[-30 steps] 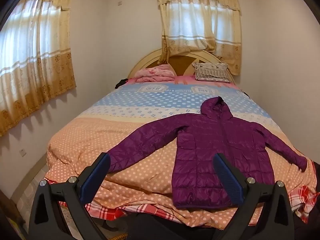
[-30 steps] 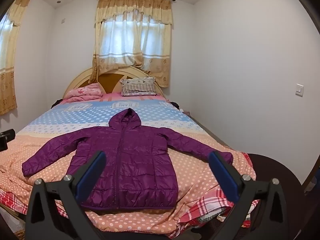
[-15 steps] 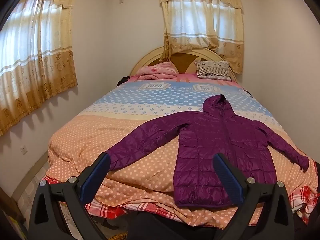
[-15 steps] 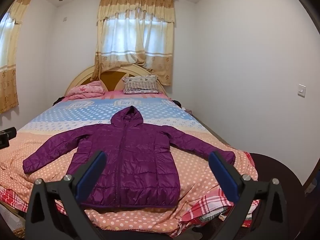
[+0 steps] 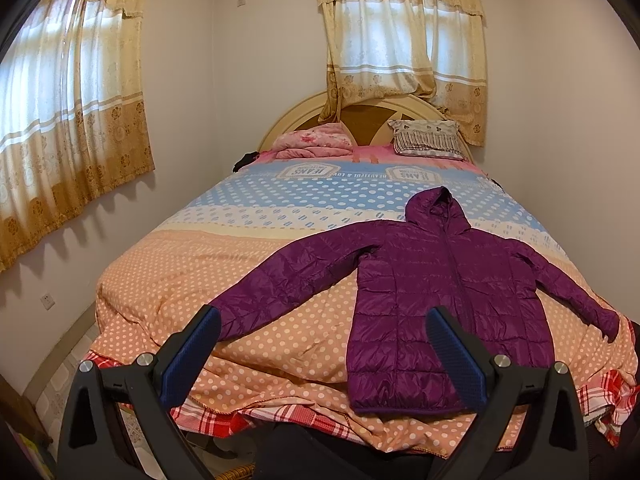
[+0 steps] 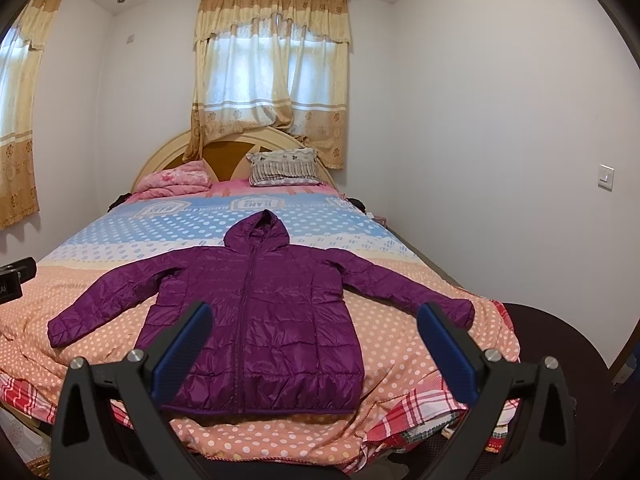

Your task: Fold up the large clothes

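A purple hooded puffer jacket (image 5: pixel 444 288) lies flat, front up, on the bed with both sleeves spread out and its hem at the near edge; it also shows in the right wrist view (image 6: pixel 260 316). My left gripper (image 5: pixel 320 352) is open and empty, held short of the bed's foot, in front of the jacket's left sleeve and hem. My right gripper (image 6: pixel 312 348) is open and empty, held short of the bed, in front of the jacket's hem and right sleeve cuff (image 6: pixel 460 312).
The bed (image 5: pixel 168 280) has a polka-dot cover with a red plaid sheet hanging at the foot. A pink folded blanket (image 5: pixel 312 144) and a pillow (image 5: pixel 428 136) lie by the headboard. A wall stands close on the right (image 6: pixel 500 160). Part of the left gripper (image 6: pixel 12 276) shows at the left edge.
Both grippers have drifted slightly closer to the bed and tilted a little down. The jacket has not moved. Both grippers stay open.
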